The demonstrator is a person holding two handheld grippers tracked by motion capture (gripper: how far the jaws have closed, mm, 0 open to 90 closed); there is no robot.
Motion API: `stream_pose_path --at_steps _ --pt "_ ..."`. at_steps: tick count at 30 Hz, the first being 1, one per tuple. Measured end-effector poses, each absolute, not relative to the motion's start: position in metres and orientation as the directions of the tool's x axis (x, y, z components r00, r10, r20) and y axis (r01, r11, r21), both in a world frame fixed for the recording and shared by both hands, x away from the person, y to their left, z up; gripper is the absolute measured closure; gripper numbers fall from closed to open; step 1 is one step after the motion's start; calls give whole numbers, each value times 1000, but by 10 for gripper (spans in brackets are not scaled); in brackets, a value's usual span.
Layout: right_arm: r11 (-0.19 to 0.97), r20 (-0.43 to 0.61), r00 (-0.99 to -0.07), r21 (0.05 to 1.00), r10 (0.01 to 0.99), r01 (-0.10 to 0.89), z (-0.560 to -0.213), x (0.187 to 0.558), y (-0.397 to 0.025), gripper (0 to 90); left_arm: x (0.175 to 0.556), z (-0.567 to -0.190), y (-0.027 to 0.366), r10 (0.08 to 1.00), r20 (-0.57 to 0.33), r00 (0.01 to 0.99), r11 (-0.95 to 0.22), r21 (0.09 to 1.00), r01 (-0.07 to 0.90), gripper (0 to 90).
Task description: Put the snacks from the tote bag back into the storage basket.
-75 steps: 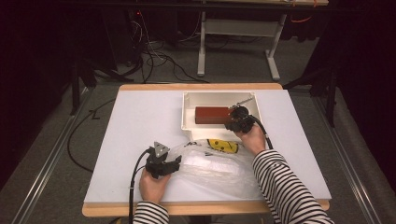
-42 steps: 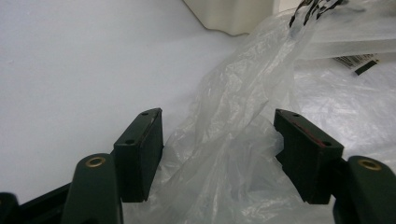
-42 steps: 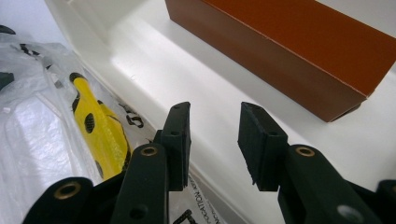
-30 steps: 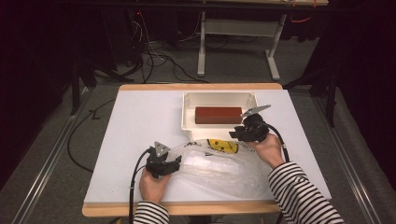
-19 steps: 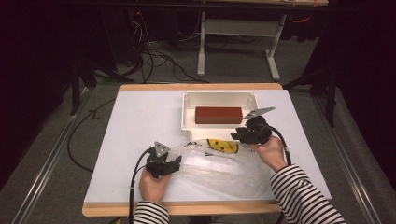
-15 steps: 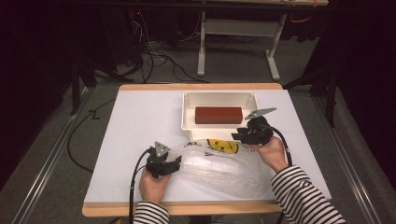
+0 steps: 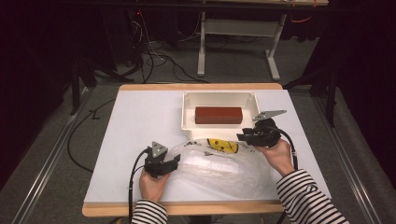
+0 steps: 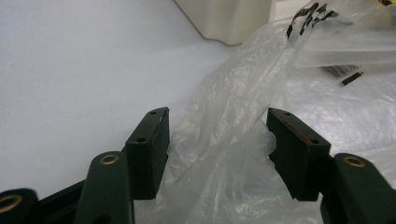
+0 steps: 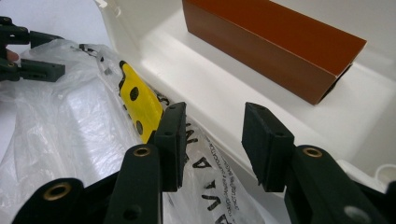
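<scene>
A clear plastic bag [image 7: 215, 165] with a yellow print [image 7: 222, 145] lies on the white table [image 7: 140, 121], in front of a white tray [image 7: 187, 112]. A red-brown box [image 7: 218, 115] rests inside the tray. My left gripper [image 7: 175, 162] is at the bag's left edge. Its jaws stand open, and a raised fold of the bag [image 8: 224, 93] sits between them in the left gripper view [image 8: 217, 121]. My right gripper [image 7: 240, 136] hovers open over the bag's far right corner, beside the tray wall [image 9: 196, 70]. The box [image 9: 275, 42] lies just beyond it.
The tray sits at the table's far middle. Cables trail from both grippers toward the near edge. Past the table's far side are a desk frame [image 7: 238, 32] and loose cables on the floor [image 7: 154, 60].
My right gripper has left the tray, swung out to the right and come down toward the bag's far right corner. The left gripper and the bag have stayed put.
</scene>
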State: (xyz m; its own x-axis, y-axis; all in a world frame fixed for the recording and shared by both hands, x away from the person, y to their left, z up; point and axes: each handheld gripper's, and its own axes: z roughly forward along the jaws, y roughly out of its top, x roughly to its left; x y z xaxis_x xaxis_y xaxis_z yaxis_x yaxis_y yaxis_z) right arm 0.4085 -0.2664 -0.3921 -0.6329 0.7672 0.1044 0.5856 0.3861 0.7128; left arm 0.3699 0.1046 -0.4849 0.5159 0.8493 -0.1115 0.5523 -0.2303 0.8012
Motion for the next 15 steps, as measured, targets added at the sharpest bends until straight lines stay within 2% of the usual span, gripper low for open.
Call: stream_pose_path --at_steps 9,15 --pt "352 105 -609 733 786 582 -393 399 -281 607 365 -479 108 842 -110 529 -225 819 528 428" --pt "335 103 -594 743 798 579 -393 392 -290 591 360 -471 115 830 -139 540 -190 840 508 423"
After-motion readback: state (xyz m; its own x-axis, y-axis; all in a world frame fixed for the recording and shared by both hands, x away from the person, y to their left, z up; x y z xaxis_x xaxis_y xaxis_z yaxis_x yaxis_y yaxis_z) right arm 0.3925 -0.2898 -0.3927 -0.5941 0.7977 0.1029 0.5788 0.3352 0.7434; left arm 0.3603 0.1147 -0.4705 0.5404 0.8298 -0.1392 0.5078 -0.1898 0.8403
